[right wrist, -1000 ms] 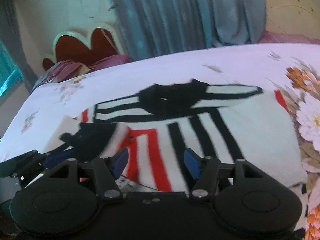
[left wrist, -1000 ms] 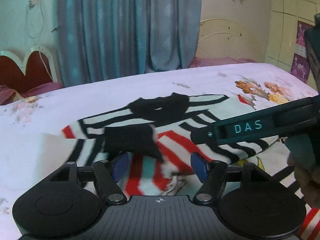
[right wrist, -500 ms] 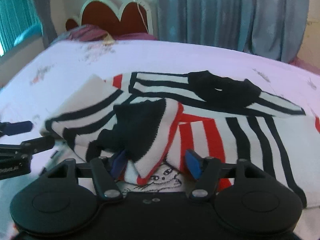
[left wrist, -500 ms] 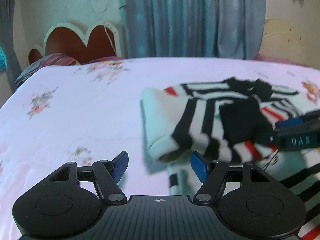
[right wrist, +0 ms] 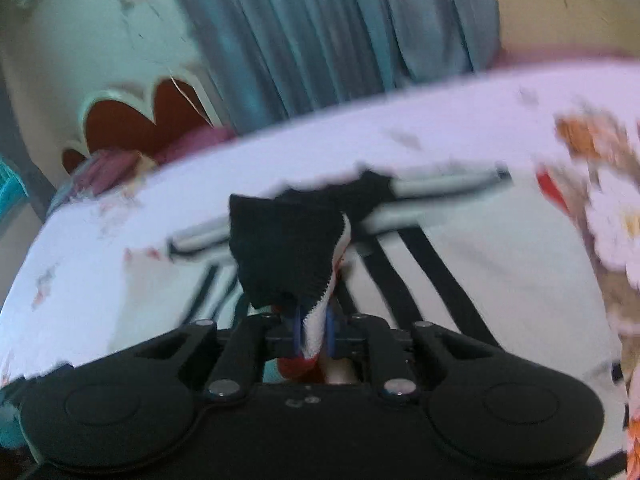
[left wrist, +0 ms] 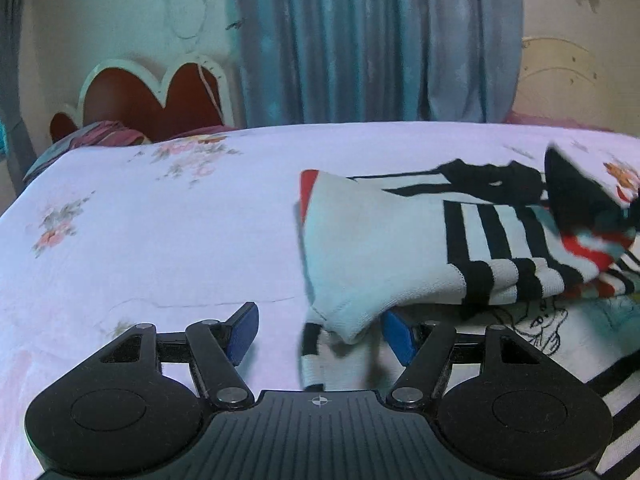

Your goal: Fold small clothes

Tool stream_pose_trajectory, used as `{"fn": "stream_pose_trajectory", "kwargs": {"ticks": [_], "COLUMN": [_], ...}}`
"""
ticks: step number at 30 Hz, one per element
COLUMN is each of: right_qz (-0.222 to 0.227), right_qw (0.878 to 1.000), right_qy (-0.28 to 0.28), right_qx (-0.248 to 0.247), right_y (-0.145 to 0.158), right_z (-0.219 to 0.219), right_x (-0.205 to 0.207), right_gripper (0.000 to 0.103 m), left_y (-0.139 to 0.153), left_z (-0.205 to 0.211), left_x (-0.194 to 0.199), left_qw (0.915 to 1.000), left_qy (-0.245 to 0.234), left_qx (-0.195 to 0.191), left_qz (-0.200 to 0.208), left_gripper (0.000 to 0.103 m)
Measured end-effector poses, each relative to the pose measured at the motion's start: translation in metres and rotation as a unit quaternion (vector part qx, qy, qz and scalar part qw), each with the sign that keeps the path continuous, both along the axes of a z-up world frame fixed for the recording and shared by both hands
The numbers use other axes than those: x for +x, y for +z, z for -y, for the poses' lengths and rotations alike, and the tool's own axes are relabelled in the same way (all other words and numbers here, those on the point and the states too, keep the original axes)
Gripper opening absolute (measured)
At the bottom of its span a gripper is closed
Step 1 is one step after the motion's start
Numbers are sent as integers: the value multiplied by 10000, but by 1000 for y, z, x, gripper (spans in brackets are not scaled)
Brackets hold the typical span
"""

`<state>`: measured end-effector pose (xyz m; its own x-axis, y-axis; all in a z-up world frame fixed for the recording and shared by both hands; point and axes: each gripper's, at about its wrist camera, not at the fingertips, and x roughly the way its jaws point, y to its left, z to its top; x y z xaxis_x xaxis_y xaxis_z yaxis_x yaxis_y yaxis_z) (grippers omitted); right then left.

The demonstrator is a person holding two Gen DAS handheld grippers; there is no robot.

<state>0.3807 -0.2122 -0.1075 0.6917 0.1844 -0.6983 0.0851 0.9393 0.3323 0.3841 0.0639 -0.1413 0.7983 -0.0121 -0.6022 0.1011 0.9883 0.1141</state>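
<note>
A small white sweater (left wrist: 400,248) with black and red stripes and a black collar lies on the bed, its left sleeve folded over the body. My left gripper (left wrist: 318,332) is open at the sweater's left fold, with a fold corner hanging between its blue pads (left wrist: 244,330). My right gripper (right wrist: 314,330) is shut on the black cuff (right wrist: 288,252) of the sleeve and holds it up over the sweater body (right wrist: 500,272). The right wrist view is blurred.
The bed has a white floral sheet (left wrist: 160,240). A red heart-shaped headboard (left wrist: 160,100) and pillows stand at the far left. Blue-grey curtains (left wrist: 380,40) hang behind the bed. Orange flower prints (right wrist: 600,184) mark the sheet at the right.
My right gripper has shut on the sleeve cuff and lifted it across the sweater. My left gripper has swung left and stays open at the fold.
</note>
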Motion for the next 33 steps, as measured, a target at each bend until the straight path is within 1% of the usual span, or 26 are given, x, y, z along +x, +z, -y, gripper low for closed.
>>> {"fn": "stream_pose_trajectory", "kwargs": {"ticks": [1, 2, 3, 4, 5, 6, 7, 8, 9, 11, 12, 13, 14, 16, 18, 21, 23, 24, 25, 26, 27, 28, 30, 31, 33], "right_qz": [-153, -224, -222, -205, -181, -155, -135, -137, -157, -201, -226, -246, -260, -302, -289, -25, 268, 331, 266, 79, -223, -404, -307, -279, -224], "right_qw": [9998, 9996, 9995, 9995, 9994, 9993, 9992, 9993, 9993, 9992, 9990, 9986, 9979, 9966, 9975, 9991, 9982, 9970, 9961, 9960, 9963, 9963, 9966, 9972, 9981], "right_qy": [-32, -118, -162, -204, -269, -322, -343, -328, -314, -331, -366, -444, -559, -725, -625, -365, -251, -208, -190, -203, -208, -164, -134, -155, -267], "right_qx": [126, 161, 124, 86, 93, 119, 141, 147, 139, 117, 132, 159, 193, 266, 175, -235, -483, -672, -818, -871, -798, -738, -753, -680, -501], "right_y": [-6, -10, -11, -11, -11, -10, -9, -8, -8, -13, -15, -17, -19, -21, -22, -9, 4, 7, 4, -4, -16, -23, -21, -18, -14], "right_z": [7, 12, 16, 18, 21, 23, 24, 25, 25, 27, 29, 31, 35, 42, 41, 31, 27, 26, 26, 28, 32, 34, 34, 36, 43], "right_x": [-1, -4, -7, -11, -14, -19, -21, -21, -21, -17, -15, -14, -12, -10, -10, -16, -23, -25, -25, -22, -18, -16, -19, -20, -23], "right_gripper": [21, 27, 32, 43, 52, 55, 55, 55, 55, 55, 53, 39, 23, 11, 8, 7, 7, 7, 7, 7, 7, 7, 12, 21, 29], "left_y": [-1, -4, -5, -7, -8, -9, -11, -11, -11, -12, -13, -13, -14, -14, -14, -13, -13, -14, -15, -17, -18, -19, -18, -17, -14], "left_z": [2, 3, 2, 0, -2, -4, -4, -3, -3, -4, -5, -6, -6, -5, -5, -6, -6, -5, -4, -2, -2, -2, -3, -4, -5], "left_x": [0, 1, 0, 2, 4, 3, 2, 2, 2, 2, 3, 4, 4, 5, 5, 7, 8, 8, 9, 9, 9, 9, 9, 9, 10], "left_qw": [10000, 10000, 10000, 9999, 9997, 9996, 9996, 9996, 9996, 9994, 9992, 9990, 9990, 9990, 9988, 9982, 9982, 9981, 9980, 9980, 9979, 9977, 9974, 9972, 9972], "left_qy": [-13, -4, 23, 58, 57, 86, 102, 100, 97, 145, 162, 173, 180, 176, 203, 259, 260, 253, 248, 257, 270, 287, 299, 293, 277], "left_qx": [61, 87, 70, 24, -92, -154, -163, -164, -193, -256, -294, -319, -335, -319, -348, -437, -438, -438, -438, -409, -396, -419, -448, -460, -452], "left_qz": [3, -8, -35, -109, -206, -228, -204, -186, -189, -205, -227, -243, -252, -258, -267, -306, -327, -350, -384, -413, -429, -446, -482, -503, -536], "left_gripper": [68, 63, 54, 40, 38, 37, 37, 33, 32, 31, 30, 29, 29, 29, 29, 29, 29, 29, 29, 29, 29, 29, 29, 29, 29]}}
